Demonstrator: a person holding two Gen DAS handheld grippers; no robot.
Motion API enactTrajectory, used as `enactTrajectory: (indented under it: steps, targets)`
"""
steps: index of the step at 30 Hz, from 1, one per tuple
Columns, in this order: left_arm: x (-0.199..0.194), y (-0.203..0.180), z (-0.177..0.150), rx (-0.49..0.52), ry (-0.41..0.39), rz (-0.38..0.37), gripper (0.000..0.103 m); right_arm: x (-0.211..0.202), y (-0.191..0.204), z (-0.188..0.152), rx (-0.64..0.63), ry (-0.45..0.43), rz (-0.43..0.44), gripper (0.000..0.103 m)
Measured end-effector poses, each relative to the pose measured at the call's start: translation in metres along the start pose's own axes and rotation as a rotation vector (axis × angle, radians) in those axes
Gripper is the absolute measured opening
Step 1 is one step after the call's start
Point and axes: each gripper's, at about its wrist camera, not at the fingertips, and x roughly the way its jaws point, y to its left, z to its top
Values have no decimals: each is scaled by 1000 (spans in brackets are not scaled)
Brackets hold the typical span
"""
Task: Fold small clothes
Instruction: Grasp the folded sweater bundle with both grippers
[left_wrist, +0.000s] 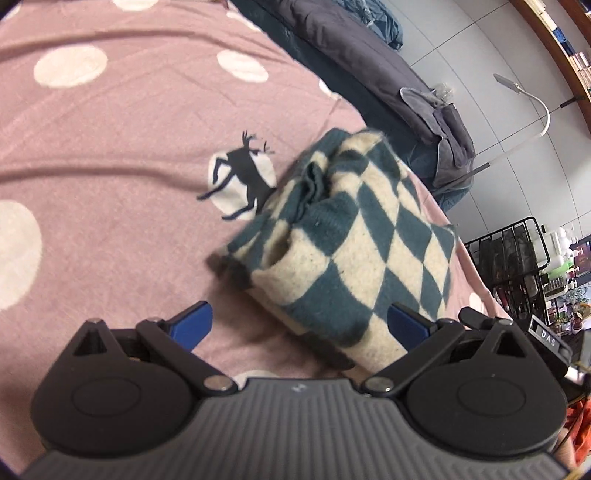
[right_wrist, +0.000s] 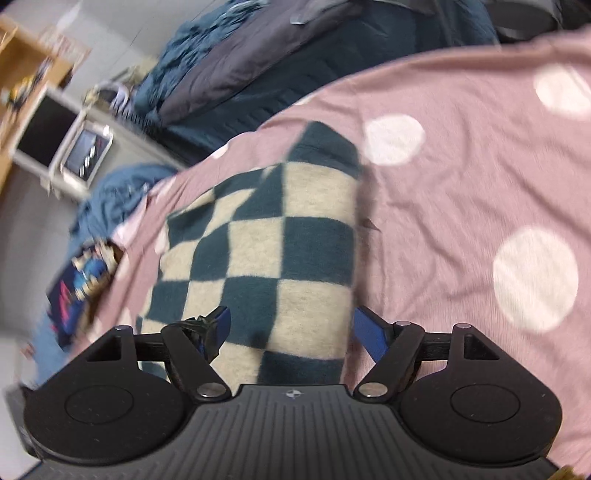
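A folded knit garment in a teal and cream checker pattern lies on the pink bedspread with white dots, close to the bed's edge. My left gripper is open, its blue fingertips spread wide; the garment's near corner sits between them, nearer the right-hand finger, and neither pad presses on it. In the right wrist view the same garment runs away from the camera. My right gripper is open just over its near end, with the pads apart from the cloth.
A black deer print on a white dot lies just left of the garment. Dark grey and teal bedding is piled beyond the bed's edge. A black wire rack and a curved lamp stand on the floor side. A crumpled blue cloth lies at the bed's left edge.
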Motion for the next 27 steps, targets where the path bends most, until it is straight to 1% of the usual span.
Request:
enactTrajectory:
  steps: [3, 5, 9, 13, 17, 22, 27]
  targets:
    - [10, 8, -3, -41, 1, -40, 102, 2, -23, -6, 121, 18, 62, 103]
    - [17, 11, -4, -47, -10, -57, 102, 3, -33, -13, 174, 30, 101, 103]
    - [30, 3, -3, 14, -61, -73, 102, 11, -43, -21, 226, 55, 144, 103]
    - [36, -1, 1, 14, -97, -85, 102, 20, -45, -21, 272, 46, 205, 103]
    - [43, -4, 12, 3, -94, -91, 102, 31, -44, -11, 273, 16, 242, 103]
    - [58, -11, 26, -18, -78, -106, 102, 46, -36, 5, 234, -5, 258, 103]
    - [72, -19, 37, -62, -84, -86, 102, 61, -32, 14, 249, -28, 262, 103]
